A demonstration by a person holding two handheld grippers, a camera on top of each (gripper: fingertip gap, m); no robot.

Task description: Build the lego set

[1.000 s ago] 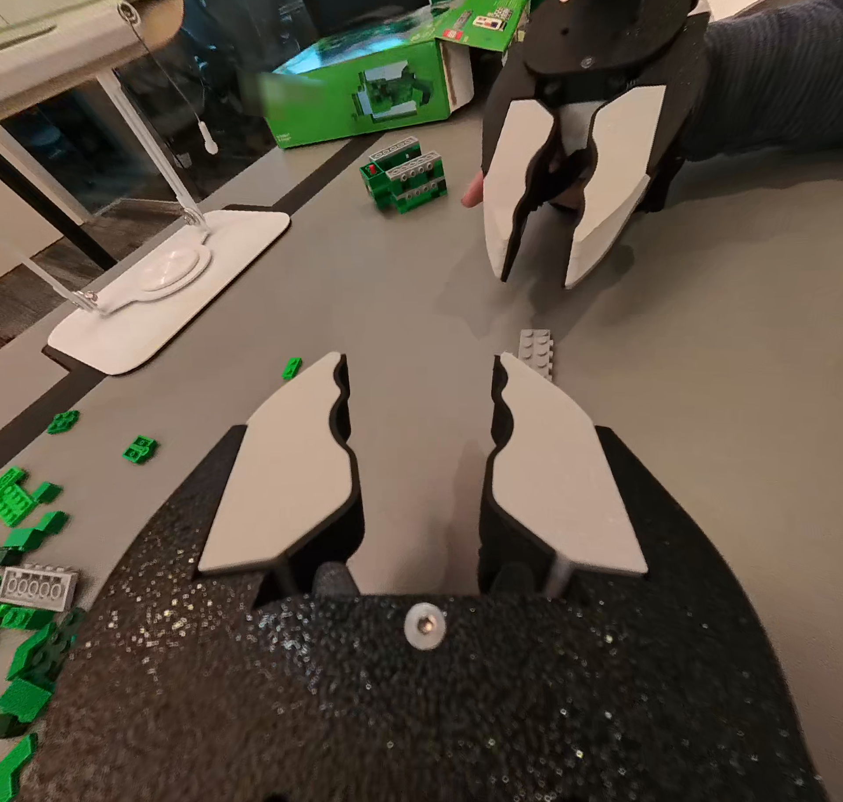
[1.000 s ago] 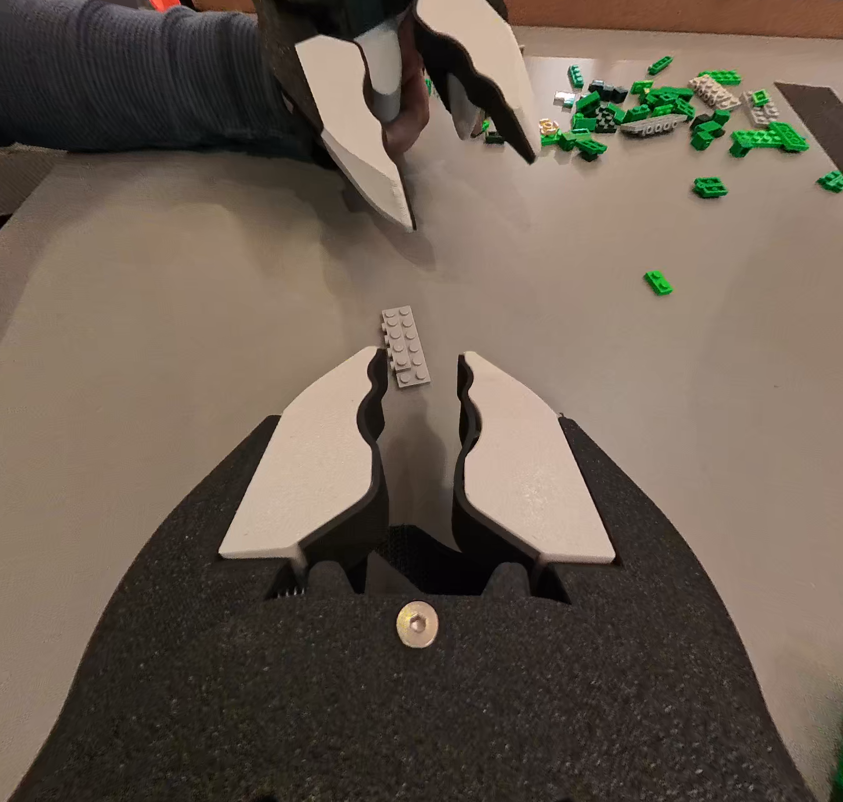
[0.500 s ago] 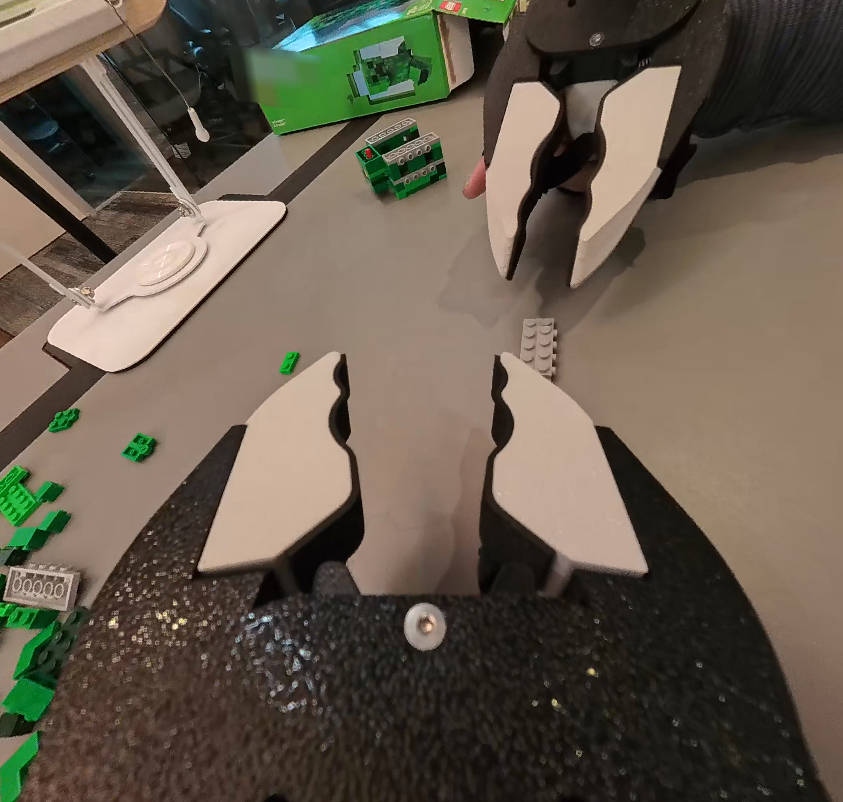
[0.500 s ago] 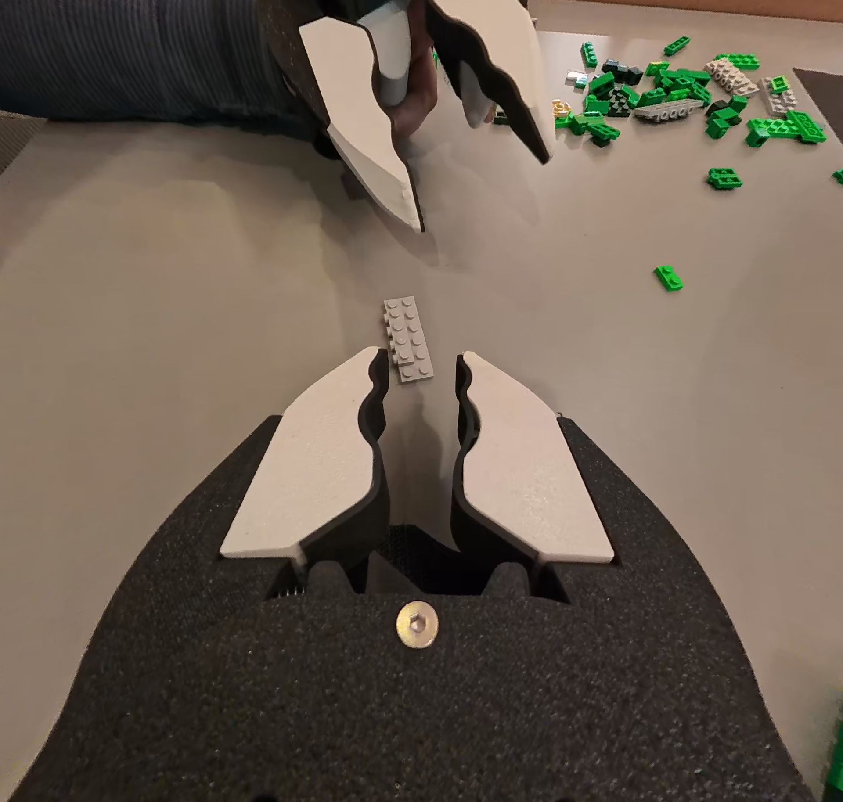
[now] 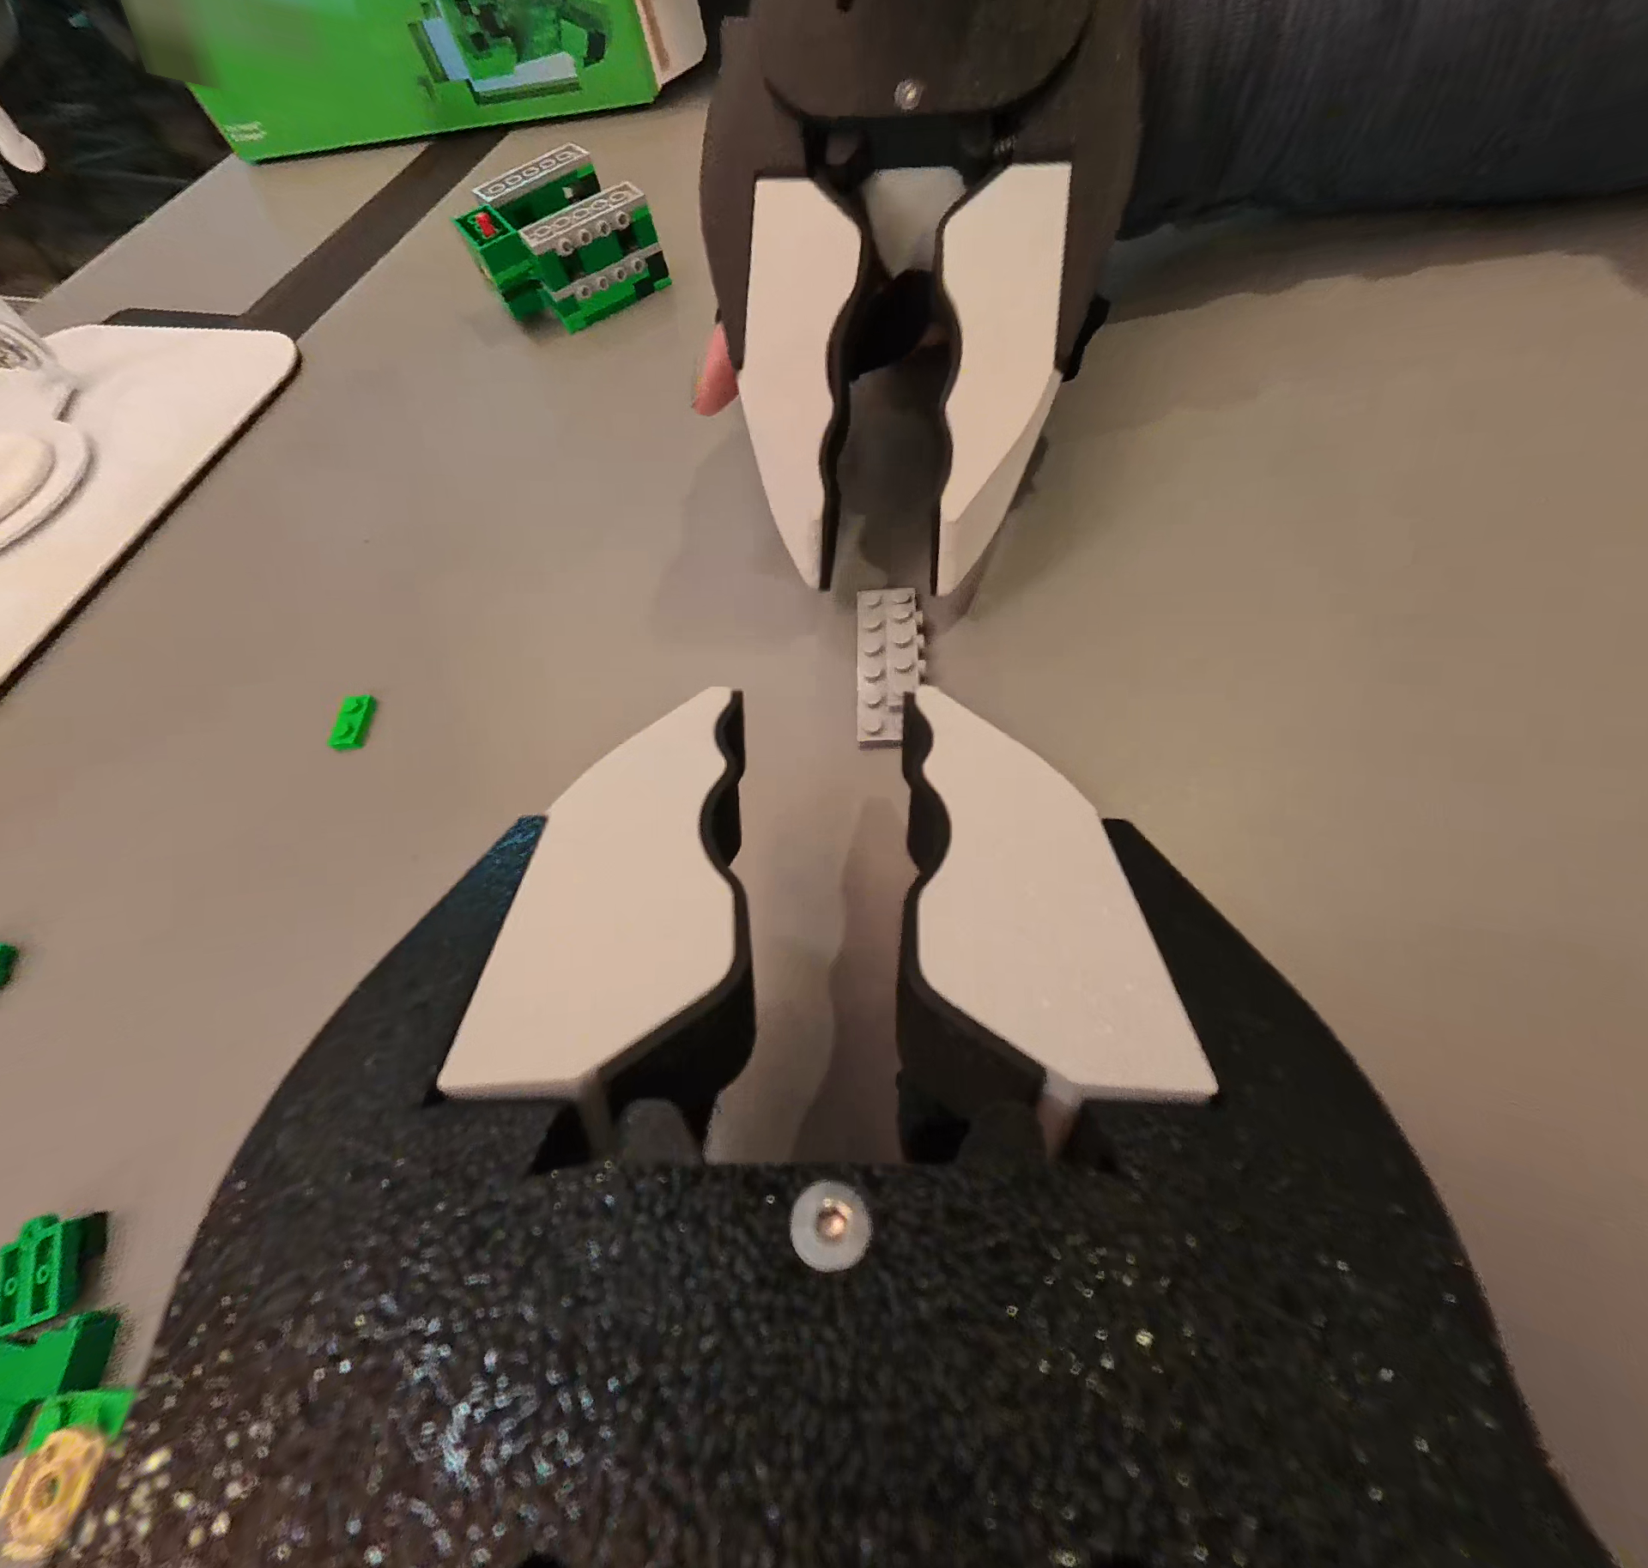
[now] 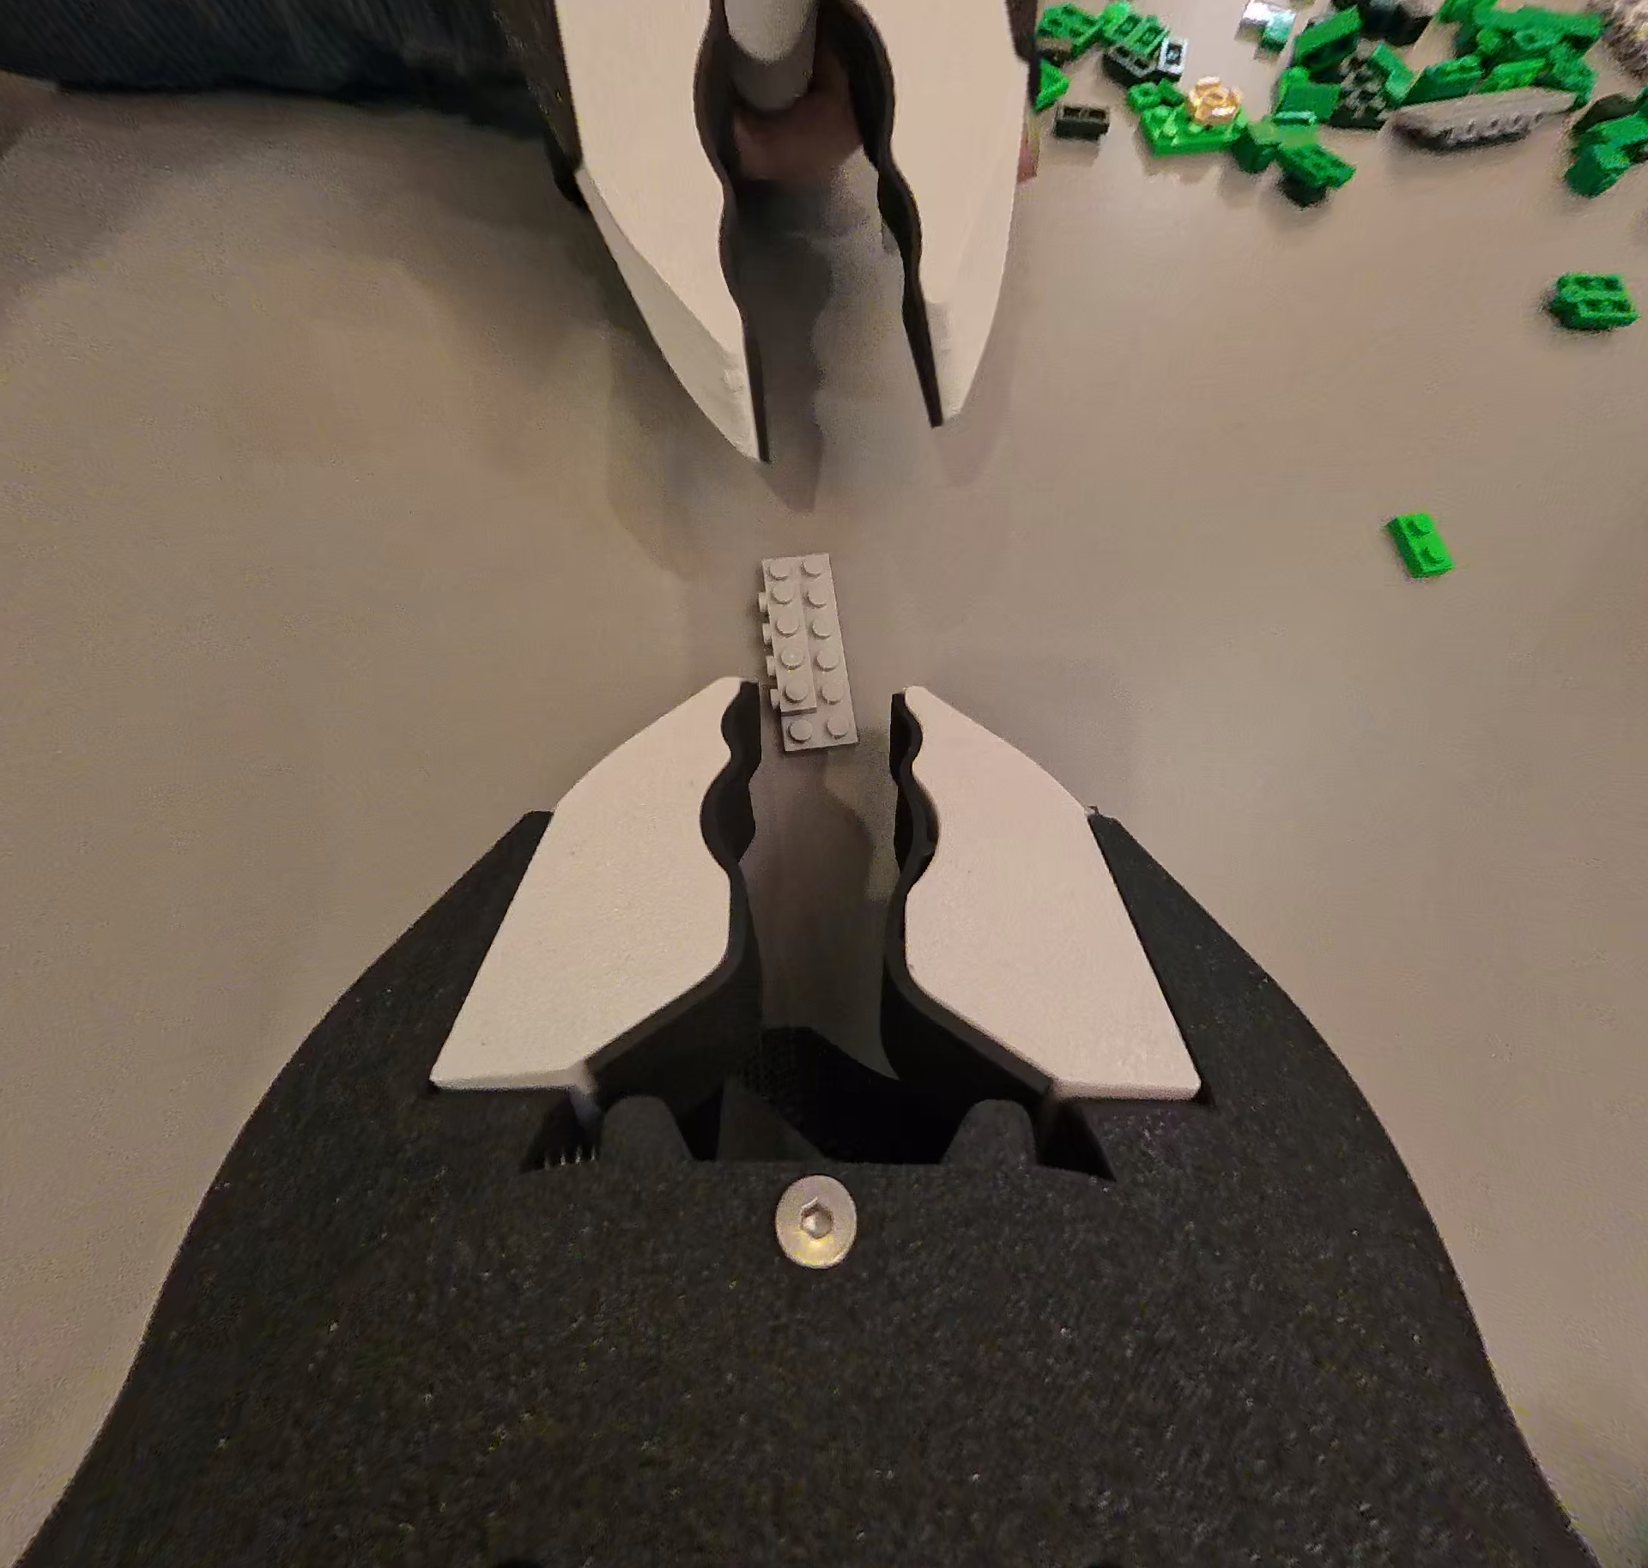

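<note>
A grey studded plate lies flat on the grey table, and it also shows in the right wrist view. My left gripper is open and empty, its right fingertip at the plate's near end. My right gripper is open and empty, with the plate's near end between its fingertips. Each gripper faces the other across the plate: the right one shows in the left wrist view, the left one in the right wrist view. A partly built green and grey model stands at the back left.
A green set box lies behind the model. A white stand base sits at the left. Loose green bricks lie at the left edge, in a pile and singly. A person's dark sleeve crosses the back right. My right fingertips sit around 5 centimeters from my left ones.
Both grippers have moved in toward the grey plate from opposite ends and now sit close to it. The left gripper's fingers have narrowed. The plate has not moved.
</note>
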